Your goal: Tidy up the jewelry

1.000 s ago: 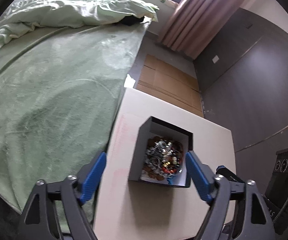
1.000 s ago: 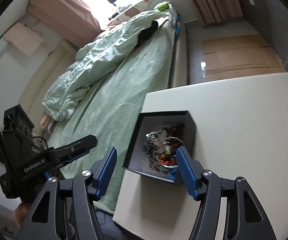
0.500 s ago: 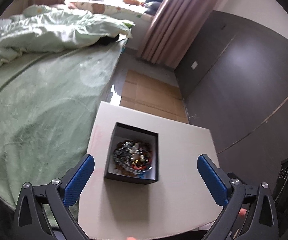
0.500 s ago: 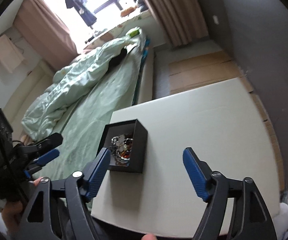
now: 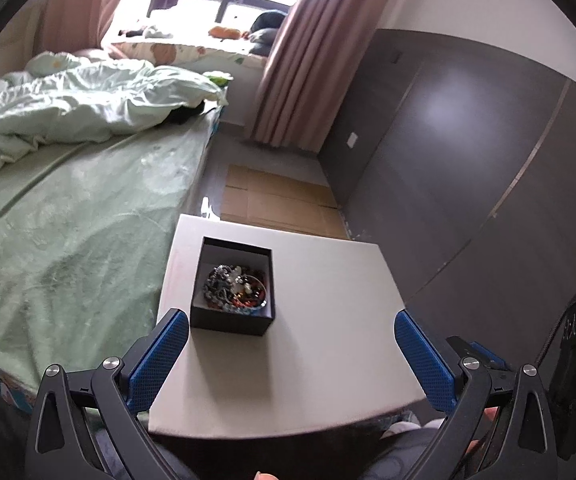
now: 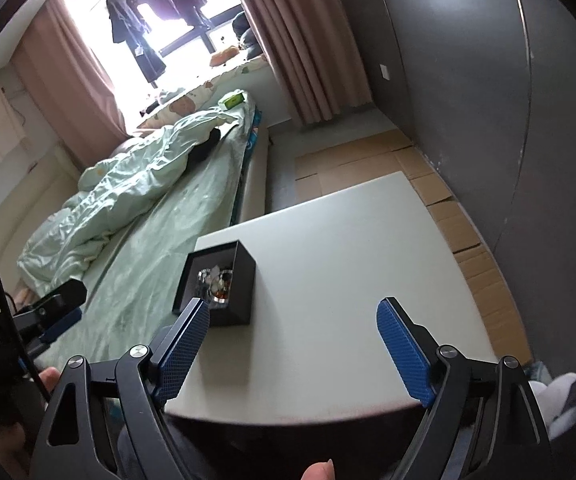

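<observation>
Left tongs (image 5: 291,354) stand spread wide with nothing between their blue pads; the right tongs (image 6: 293,350) have just been opening, and they too are empty. Both hang above the near edge of a white desk (image 5: 328,300). From the left tongs, a small black box (image 5: 233,322) sits on the desk at about eleven o'clock, lid off, holding a tangle of beaded jewelry (image 5: 235,290). From the right tongs the box (image 6: 240,292) lies at ten o'clock, just beyond the left pad. A bed (image 5: 68,220) with green bedding runs along the desk's left side.
</observation>
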{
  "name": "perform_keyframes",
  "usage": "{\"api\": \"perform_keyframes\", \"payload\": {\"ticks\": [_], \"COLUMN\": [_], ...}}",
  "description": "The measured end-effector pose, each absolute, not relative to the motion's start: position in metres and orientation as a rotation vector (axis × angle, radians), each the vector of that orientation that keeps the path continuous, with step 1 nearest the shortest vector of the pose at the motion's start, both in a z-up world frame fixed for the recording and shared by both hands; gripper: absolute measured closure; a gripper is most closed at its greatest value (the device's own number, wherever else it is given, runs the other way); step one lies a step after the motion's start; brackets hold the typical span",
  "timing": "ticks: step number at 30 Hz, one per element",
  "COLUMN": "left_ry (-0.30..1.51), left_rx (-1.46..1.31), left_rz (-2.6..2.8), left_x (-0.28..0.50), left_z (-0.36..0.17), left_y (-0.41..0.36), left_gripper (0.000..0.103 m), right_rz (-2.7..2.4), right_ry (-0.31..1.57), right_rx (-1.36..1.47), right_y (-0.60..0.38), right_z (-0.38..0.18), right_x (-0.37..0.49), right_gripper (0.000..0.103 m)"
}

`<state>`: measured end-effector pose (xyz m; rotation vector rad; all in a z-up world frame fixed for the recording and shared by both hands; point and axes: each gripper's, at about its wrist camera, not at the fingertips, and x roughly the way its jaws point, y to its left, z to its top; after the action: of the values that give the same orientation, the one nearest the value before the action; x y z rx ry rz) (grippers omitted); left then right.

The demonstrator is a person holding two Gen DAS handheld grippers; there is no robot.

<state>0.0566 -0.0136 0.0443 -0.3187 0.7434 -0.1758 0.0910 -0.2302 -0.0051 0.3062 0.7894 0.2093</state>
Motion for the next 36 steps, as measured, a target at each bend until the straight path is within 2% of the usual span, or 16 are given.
{"api": "perform_keyframes", "payload": {"ticks": [17,18,20,29,36], "left_ry": [0.587,0.577,0.554,0.517,0.514], "left_rx": [-0.199,-0.196,-0.193,-0.164,-0.135], "left_rz": [-0.181,-0.179,-0.175,-0.188,-0.171], "left_x": [-0.066,-0.072,-0.083,-0.12,-0.142], "left_z": [0.087,0.089,0.093,0.095,0.092], "left_y": [-0.013,-0.012,-0.011,-0.014,-0.016], "left_gripper": [0.0,0.0,0.0,0.0,0.0], "right_rz": [0.157,0.15,0.113,0.091,0.17], "right_ry": [0.71,0.707,0.706,0.672,0.667], "right_rx": [0.2,0.198,0.182,0.1,0.142], "right_y": [-0.222,-0.222,-0.221,-0.207,-0.209], "right_z": [0.037,0.039,0.043,0.048,0.054], "right_x": [-0.027,-0.03,-0.042,-0.085,-0.109], "right_gripper": [0.017,0.016,0.002,0.001,0.001]}}
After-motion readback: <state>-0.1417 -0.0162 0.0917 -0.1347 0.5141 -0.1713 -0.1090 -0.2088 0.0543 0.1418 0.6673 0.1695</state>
